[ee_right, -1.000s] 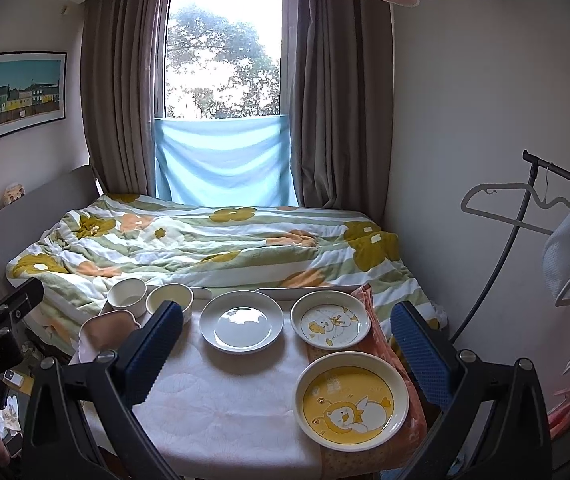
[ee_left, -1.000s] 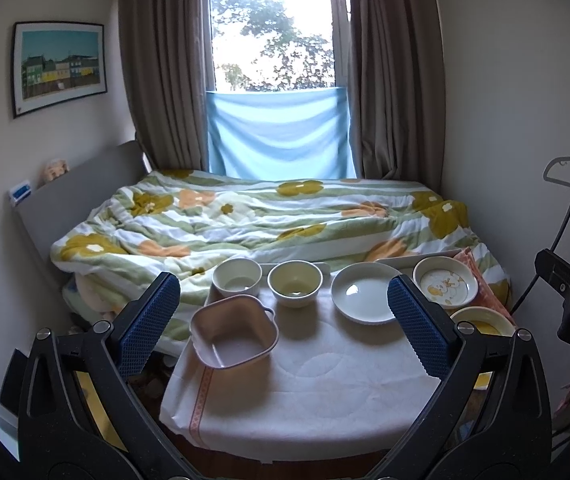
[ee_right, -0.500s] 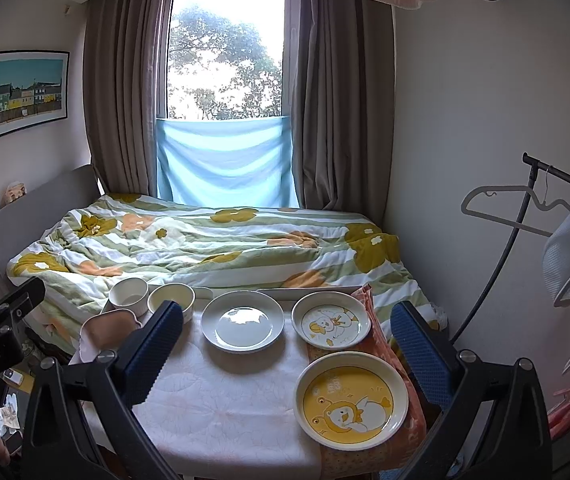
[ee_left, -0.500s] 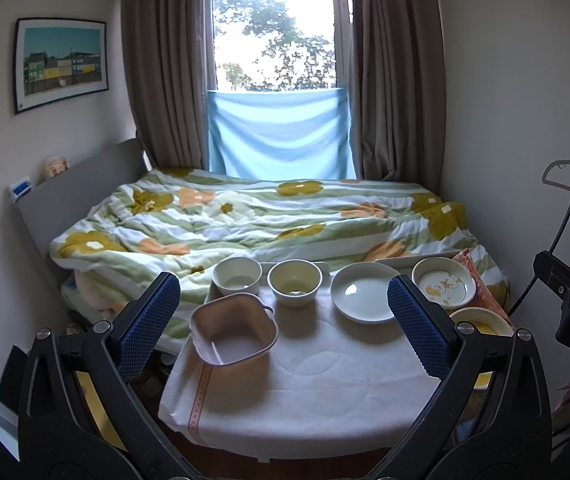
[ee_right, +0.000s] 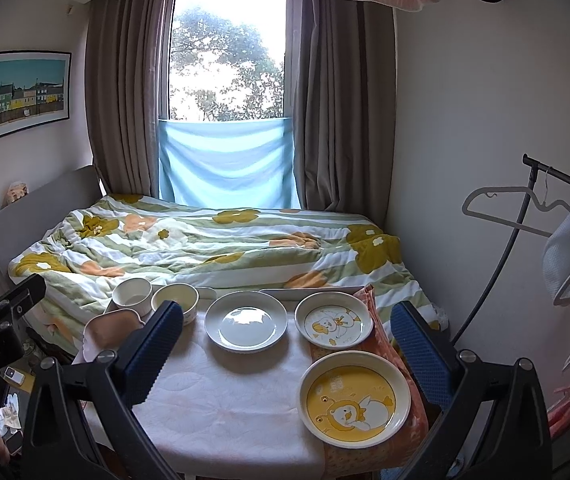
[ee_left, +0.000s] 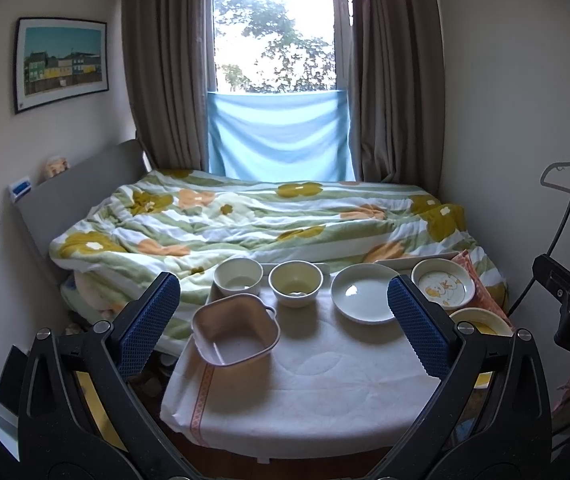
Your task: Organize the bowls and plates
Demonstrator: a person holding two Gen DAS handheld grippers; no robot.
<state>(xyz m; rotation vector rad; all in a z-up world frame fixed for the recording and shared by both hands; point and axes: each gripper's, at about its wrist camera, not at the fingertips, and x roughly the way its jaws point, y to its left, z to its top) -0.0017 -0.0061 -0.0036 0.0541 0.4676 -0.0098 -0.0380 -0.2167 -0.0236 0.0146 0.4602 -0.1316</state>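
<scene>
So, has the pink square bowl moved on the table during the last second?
No. The pink square bowl sits at the same spot, just in front of the white round bowl, near the tablecloth's left edge, as before.

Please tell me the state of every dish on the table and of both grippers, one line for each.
left gripper: open, holding nothing
right gripper: open, holding nothing
pink square bowl: upright, empty
white bowl: upright, empty
cream bowl: upright, empty
plain white plate: flat, empty
duck plate: flat, empty
yellow bear plate: flat, on the orange cloth
</scene>
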